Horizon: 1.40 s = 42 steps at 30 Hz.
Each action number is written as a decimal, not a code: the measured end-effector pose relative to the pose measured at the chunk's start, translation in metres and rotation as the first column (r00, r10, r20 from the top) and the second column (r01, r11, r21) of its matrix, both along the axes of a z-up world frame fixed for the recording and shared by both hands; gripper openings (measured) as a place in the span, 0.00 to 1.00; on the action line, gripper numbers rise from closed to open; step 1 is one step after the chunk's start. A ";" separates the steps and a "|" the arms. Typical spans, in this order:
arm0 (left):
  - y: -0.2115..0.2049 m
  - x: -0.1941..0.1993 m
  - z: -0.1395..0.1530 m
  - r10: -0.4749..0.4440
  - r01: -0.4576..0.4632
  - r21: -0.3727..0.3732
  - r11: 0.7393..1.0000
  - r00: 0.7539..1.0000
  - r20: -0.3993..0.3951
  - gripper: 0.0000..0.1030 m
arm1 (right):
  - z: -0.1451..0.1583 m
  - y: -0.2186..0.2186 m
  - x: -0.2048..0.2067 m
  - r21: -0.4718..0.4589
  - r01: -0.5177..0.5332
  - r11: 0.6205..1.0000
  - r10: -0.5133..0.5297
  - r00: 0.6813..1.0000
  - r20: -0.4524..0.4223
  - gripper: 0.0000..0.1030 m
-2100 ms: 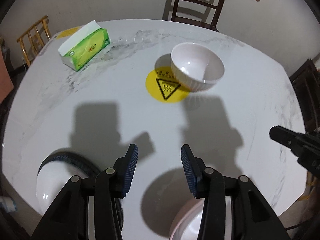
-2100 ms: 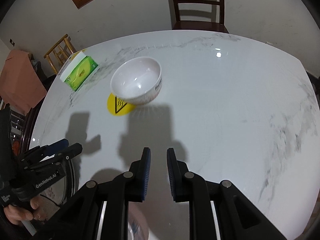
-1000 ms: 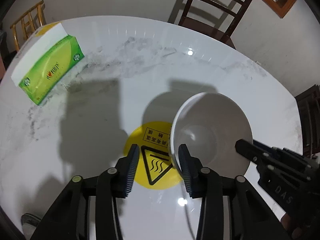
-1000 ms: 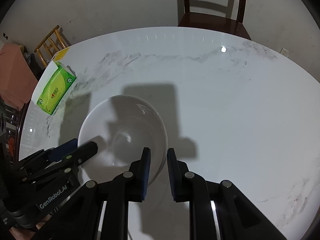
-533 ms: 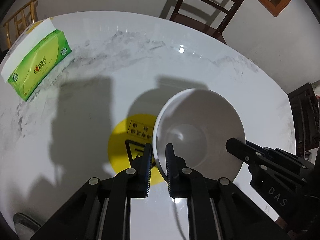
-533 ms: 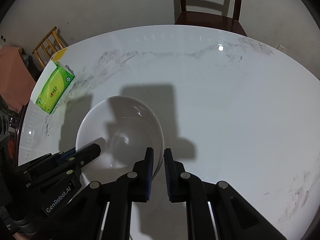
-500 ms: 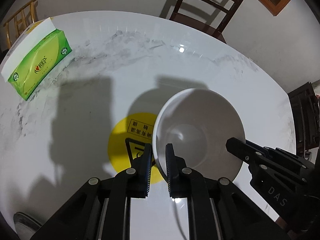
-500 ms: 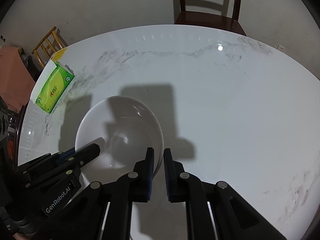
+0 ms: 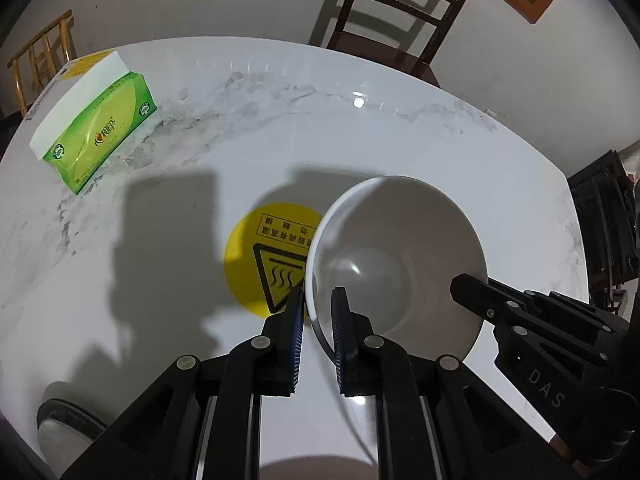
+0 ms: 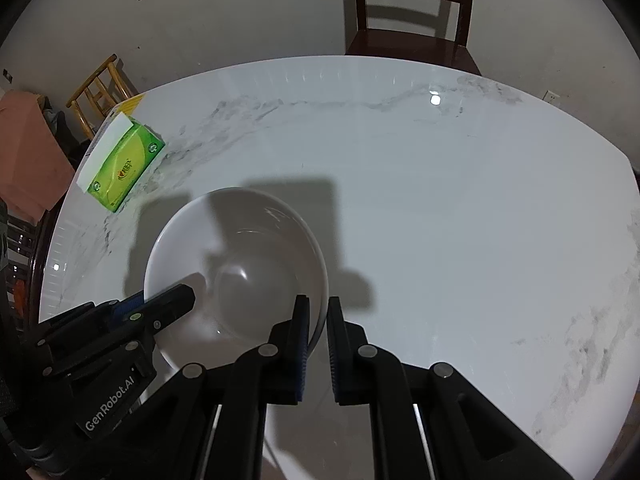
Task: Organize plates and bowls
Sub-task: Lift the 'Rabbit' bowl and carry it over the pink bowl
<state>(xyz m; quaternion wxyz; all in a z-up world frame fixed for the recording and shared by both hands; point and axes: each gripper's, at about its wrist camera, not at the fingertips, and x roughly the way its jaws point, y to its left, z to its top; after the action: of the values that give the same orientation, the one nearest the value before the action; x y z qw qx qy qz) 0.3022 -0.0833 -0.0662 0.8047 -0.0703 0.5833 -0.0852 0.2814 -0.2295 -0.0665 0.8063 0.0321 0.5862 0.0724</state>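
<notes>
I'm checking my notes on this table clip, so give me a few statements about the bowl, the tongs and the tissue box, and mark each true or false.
1. Both tongs grip the rim of the round white ceramic bowl. True: left tongs, right tongs.
2. The bowl holds soup. False: it is empty.
3. The green tissue box lies on the white marble table. True.
4. The round yellow warning sticker is fully hidden under the bowl. False: most of it shows beside the bowl.
5. The tissue box sits inside the bowl. False: it lies apart.

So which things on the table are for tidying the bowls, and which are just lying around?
For the job:
white bowl
left tongs, gripping its rim
right tongs, gripping its rim

Just lying about:
green tissue pack
yellow warning sticker
</notes>
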 end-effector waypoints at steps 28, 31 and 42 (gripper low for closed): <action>-0.007 -0.135 0.080 -0.074 0.073 0.026 0.997 0.995 0.065 0.11 | 0.080 -0.001 -0.143 -0.020 0.000 1.000 0.001 0.997 0.072 0.09; -0.005 -0.152 0.083 -0.077 0.076 0.026 0.997 0.995 0.067 0.11 | 0.082 0.001 -0.162 -0.020 -0.008 1.000 0.009 0.997 0.073 0.09; 0.003 -0.205 0.078 -0.087 0.086 0.024 0.996 0.995 0.047 0.12 | 0.074 0.006 -0.212 -0.015 -0.023 1.000 0.024 0.998 0.057 0.09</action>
<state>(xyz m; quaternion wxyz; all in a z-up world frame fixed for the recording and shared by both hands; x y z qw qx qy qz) 0.0976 -0.0806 0.0116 0.8147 -0.0342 0.5673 -0.1151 0.0693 -0.2233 0.0073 0.8221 0.0172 0.5636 0.0787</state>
